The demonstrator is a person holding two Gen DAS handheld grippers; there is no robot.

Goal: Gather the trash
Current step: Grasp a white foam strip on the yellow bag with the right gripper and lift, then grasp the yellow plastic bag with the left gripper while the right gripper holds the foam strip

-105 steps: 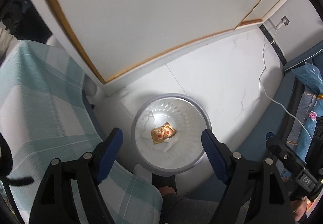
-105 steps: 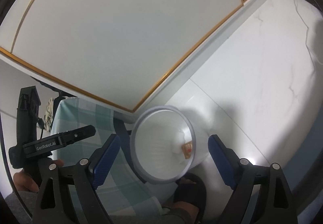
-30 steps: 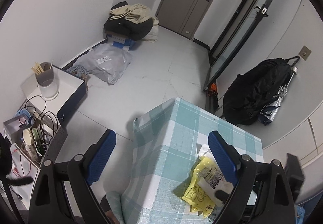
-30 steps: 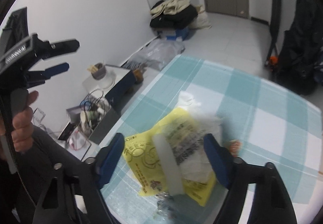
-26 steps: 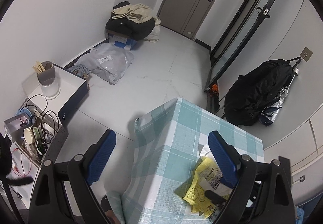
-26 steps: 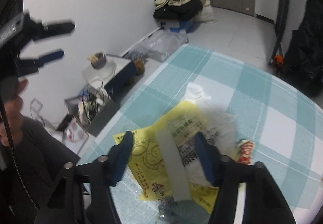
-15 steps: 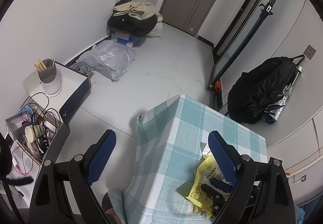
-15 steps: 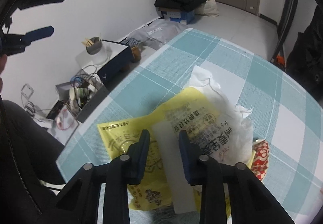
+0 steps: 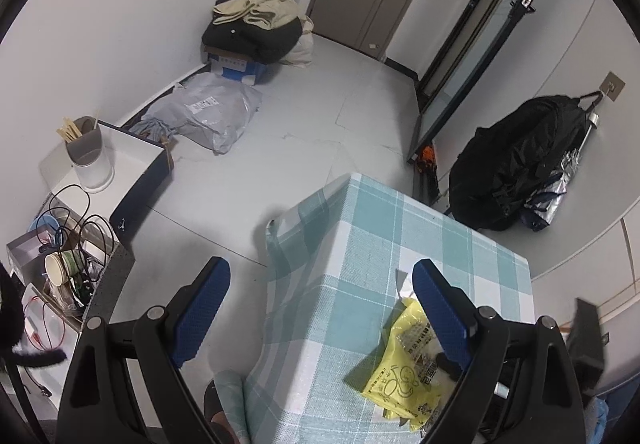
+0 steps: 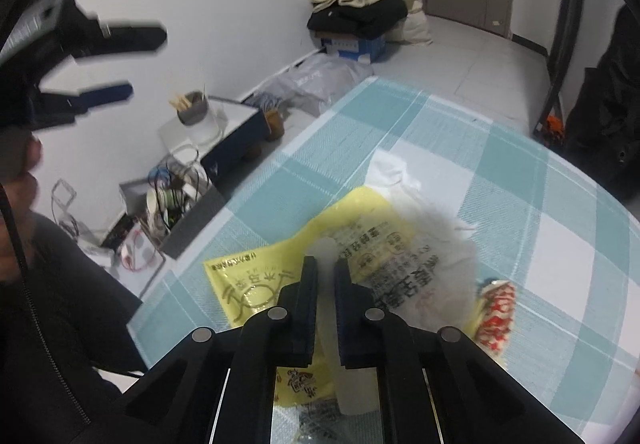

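**Clerk:** Trash, item one: yellow wrapper [image 10: 280, 276], printed, lying flat on the checked tabletop [image 10: 440, 131] near its front edge. Across it lies a pale strip [image 10: 326, 248], possibly a plastic piece; its material cannot be told.

**Checker:** And what has hold of it?

**Clerk:** Right tool [image 10: 326, 272], jaws closing, nearly together, with the pale strip between the pads. Whether the yellow wrapper is also pinched cannot be told.

**Checker:** Other entries nearby?

**Clerk:** White crumpled tissue [image 10: 404, 179], touching the wrapper's far side and partly under it. Red-and-white wrapper [image 10: 496, 316], small, just beside the yellow one on the right.

**Checker:** Left tool?

**Clerk:** Left tool [image 9: 320, 312], jaws spread wide, nothing between them. It hangs over the tabletop's corner, apart from the pile.

**Checker:** Step in hand?

**Clerk:** By my reading, the pick-up: the grip is being made, the lift not yet begun. No bin shows in either view.

**Checker:** Next move requires?

**Clerk:** Likely a firm pinch, then a straight lift. If only the strip is caught, the wrapper may stay behind, and the tissue and red wrapper would need separate picks.
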